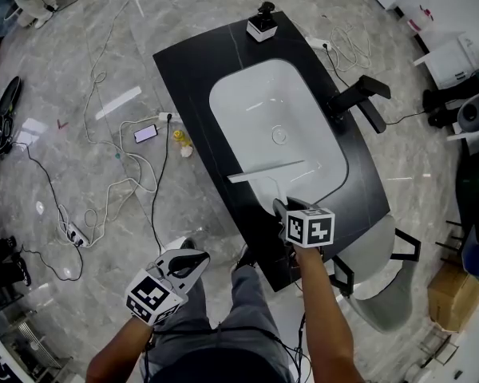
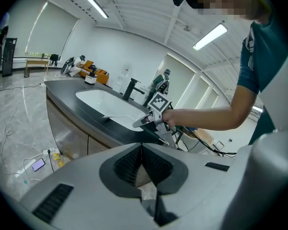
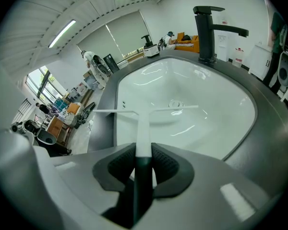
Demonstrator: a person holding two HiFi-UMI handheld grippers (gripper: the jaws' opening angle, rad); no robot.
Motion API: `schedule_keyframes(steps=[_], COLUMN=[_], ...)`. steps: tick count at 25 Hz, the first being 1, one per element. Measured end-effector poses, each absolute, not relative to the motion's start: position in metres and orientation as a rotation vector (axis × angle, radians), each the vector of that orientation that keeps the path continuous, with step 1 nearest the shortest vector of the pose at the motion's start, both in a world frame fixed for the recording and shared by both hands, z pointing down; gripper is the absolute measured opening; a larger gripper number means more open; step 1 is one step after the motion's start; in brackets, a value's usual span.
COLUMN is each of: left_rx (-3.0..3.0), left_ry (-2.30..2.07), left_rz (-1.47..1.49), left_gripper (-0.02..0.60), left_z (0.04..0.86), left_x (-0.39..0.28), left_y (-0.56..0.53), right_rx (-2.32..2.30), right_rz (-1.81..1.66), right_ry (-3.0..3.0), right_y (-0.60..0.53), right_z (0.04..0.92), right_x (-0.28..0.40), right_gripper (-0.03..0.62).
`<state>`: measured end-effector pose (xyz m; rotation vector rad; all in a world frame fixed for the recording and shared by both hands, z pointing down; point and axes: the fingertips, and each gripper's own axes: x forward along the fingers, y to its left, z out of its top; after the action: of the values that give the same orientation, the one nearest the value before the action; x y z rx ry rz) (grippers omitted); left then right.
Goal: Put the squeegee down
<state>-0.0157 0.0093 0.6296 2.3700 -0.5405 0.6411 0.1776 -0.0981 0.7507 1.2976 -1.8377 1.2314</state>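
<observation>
Head view: the white T-shaped plastic squeegee [image 1: 265, 171] is held over the white oval sink [image 1: 247, 94] of the black bench [image 1: 193, 78] by the right gripper [image 1: 281, 207], presumably to be lowered there. Left gripper view: the left gripper [image 2: 142, 159] is kept aside, its fingers [image 2: 127, 164] pressed together, empty. Right gripper view: the handle [image 3: 143, 133] is clamped between narrowed fingers [image 3: 169, 166].

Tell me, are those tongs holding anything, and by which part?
The right tongs grip the white squeegee by its handle, over the sink; the left tongs hold nothing.
</observation>
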Motion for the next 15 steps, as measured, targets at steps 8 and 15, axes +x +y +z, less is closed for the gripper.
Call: schedule_keyframes(steps=[8,15], left_rx=[2.37,2.371], left_ry=[-0.545,-0.553], left_rz=[0.643,0.646], left_gripper=[0.005,0.005], left_z=[0.632,0.624], left_x=[-0.022,-0.029], left_y=[0.005,0.011], right_rx=[1.313,1.354], right_rz=[1.212,1.219], right_ry=[-1.842,-1.834], right_y=[-0.107,-0.104], right_z=[0.752,0.749], right_x=[0.176,0.175], right_gripper=[0.098,0.098])
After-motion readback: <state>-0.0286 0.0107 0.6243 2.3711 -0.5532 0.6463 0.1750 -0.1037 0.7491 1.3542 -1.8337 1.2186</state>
